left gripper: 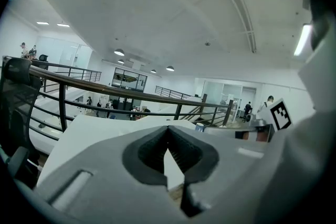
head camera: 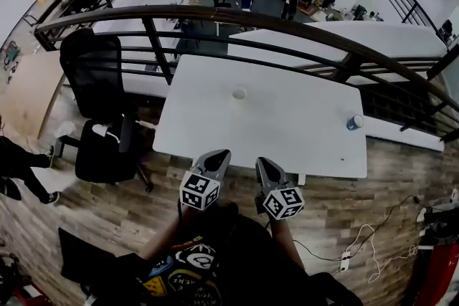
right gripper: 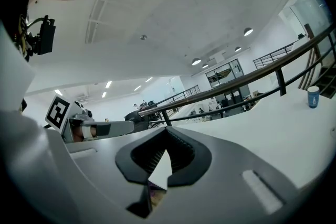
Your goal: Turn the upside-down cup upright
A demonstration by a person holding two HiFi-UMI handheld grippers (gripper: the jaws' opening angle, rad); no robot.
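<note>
White and nearly bare, the surface stands against a dark railing over a wide hall. The left hand-held gripper and the right hand-held gripper hang side by side over its near edge. Each has its jaws pressed together with nothing between them.

Straight ahead of both, well apart from them near the middle of the surface, sits a small white cup. It is too small to tell which way up it is. A blue cup stands far off to the right of the right hand-held gripper, by the surface's right edge.

Either cup is probably light and thin-walled, so it would slide or tip at a nudge and buckle under a hard squeeze. The likely hold is across the side wall near mid-height, with jaws first spread and then closed gently.
</note>
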